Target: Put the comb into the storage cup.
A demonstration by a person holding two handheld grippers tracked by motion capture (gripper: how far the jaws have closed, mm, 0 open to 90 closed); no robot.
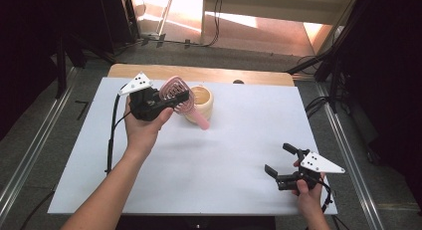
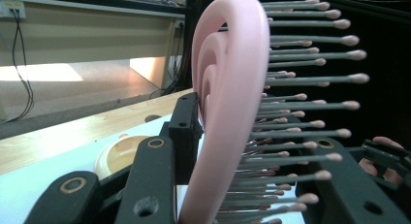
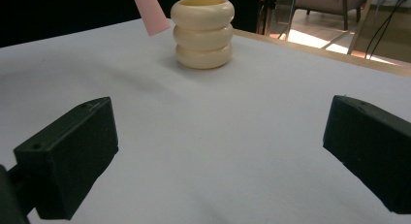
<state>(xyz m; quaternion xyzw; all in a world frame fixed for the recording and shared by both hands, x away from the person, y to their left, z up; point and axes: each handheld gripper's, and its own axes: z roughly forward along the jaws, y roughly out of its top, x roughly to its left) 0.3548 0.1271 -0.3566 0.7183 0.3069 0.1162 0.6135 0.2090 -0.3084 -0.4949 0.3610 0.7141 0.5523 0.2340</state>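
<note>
Item one, the white table (image 1: pixel 224 155): it spans the middle of the high view, with a strip of bare wood along its far edge at the upper centre. Item two, your left hand (image 1: pixel 142 128) with the left gripper (image 1: pixel 171 98): you hold it at the upper left of the table, raised off the surface, its jaws clamped on the head of the pink hairbrush (image 1: pixel 176 93); in the left gripper view the brush's looped pink frame (image 2: pixel 228 103) stands upright between the jaws at frame centre, its grey bristles pointing to the right. The brush handle slants down and to the right in the high view, across the front of the holder. Item three, your right gripper (image 1: pixel 279 160): you hold it at the lower right of the table, jaws spread wide with nothing between them, pointing toward the upper left; in the right gripper view the two black jaws sit at the lower left and right edges over bare table. Item four, the cream ribbed holder (image 1: pixel 201 103): it stands upright on the table just right of the brush head, at upper centre, mouth open upward, well apart from your right gripper.
</note>
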